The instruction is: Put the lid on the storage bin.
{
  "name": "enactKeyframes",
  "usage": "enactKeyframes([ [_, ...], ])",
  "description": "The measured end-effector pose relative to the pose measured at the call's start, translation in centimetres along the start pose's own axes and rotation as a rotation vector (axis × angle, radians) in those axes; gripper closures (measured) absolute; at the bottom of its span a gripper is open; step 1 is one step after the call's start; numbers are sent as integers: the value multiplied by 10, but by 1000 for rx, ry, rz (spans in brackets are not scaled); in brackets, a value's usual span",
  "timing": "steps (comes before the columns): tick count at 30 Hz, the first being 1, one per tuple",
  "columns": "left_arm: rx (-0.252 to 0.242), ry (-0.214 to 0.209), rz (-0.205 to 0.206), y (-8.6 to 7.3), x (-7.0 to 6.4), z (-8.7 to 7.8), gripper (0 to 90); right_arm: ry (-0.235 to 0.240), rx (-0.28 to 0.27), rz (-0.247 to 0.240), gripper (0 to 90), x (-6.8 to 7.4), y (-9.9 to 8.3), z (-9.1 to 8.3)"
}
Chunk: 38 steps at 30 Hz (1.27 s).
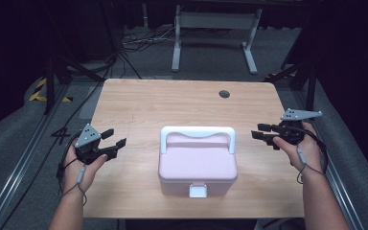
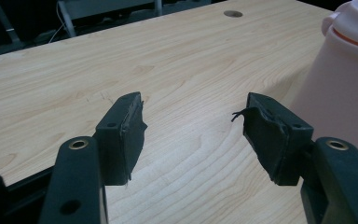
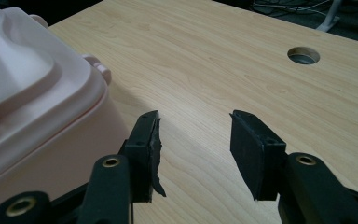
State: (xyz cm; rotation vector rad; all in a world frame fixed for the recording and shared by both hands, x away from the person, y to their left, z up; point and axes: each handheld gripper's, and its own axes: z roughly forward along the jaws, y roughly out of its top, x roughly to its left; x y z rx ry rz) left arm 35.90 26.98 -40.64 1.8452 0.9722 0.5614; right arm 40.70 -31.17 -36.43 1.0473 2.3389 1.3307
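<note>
— Pink plastic box [image 1: 197, 165] with a white handle [image 1: 197, 133] and white front latch [image 1: 198, 190], sitting at about six o'clock on the desk [image 1: 172, 103], near the close edge. Lid down, handle lying flat toward twelve.

— And seen from the left gripper view?

— Rounded pink corner [image 2: 349, 70] at three o'clock, close beside the right-hand finger but not touching.

— From the right gripper view?

— Pink lid and side [image 3: 42, 116] at nine o'clock, white handle edge at the far left.

— Left gripper?

— Held in the left hand [image 1: 79, 167] at nine o'clock of the box, apart from it. Left gripper [image 1: 114, 139] spread wide, fingers [image 2: 123, 135] with bare wood between them, gripping nothing.

— Right gripper?

— Held in the right hand [image 1: 299, 146] at about two o'clock of the box, well clear. Right gripper [image 1: 261, 131] also parted wide, fingers [image 3: 251, 149] holding nothing, pointing inward toward the box.

— Anything else on the wood?

— Round cable hole [image 1: 224, 94] at about one o'clock near the far edge. Beyond that, grey floor [image 1: 211, 52], white frame legs [image 1: 215, 33] and loose cables [image 1: 143, 40] at twelve.
</note>
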Motion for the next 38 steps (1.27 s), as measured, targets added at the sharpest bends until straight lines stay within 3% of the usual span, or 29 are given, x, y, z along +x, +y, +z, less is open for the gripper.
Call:
enactKeyframes([
  [9, 21, 11, 5, -2, 3, 7, 385, -11, 16, 3, 525, -13, -16, 14],
  [18, 50, 18, 5, -8, 6, 17, 385, -30, 41, 63, 504, -29, -38, 33],
  [25, 66, 20, 0, -11, 7, 22, 384, -73, 86, 81, 457, -39, -55, 48],
  [35, 101, 13, -18, -16, 9, 26, 396, -116, 87, 118, 450, -49, -68, 57],
  [38, 95, 15, 13, -16, 8, 28, 408, -121, 77, 127, 430, -51, -68, 59],
])
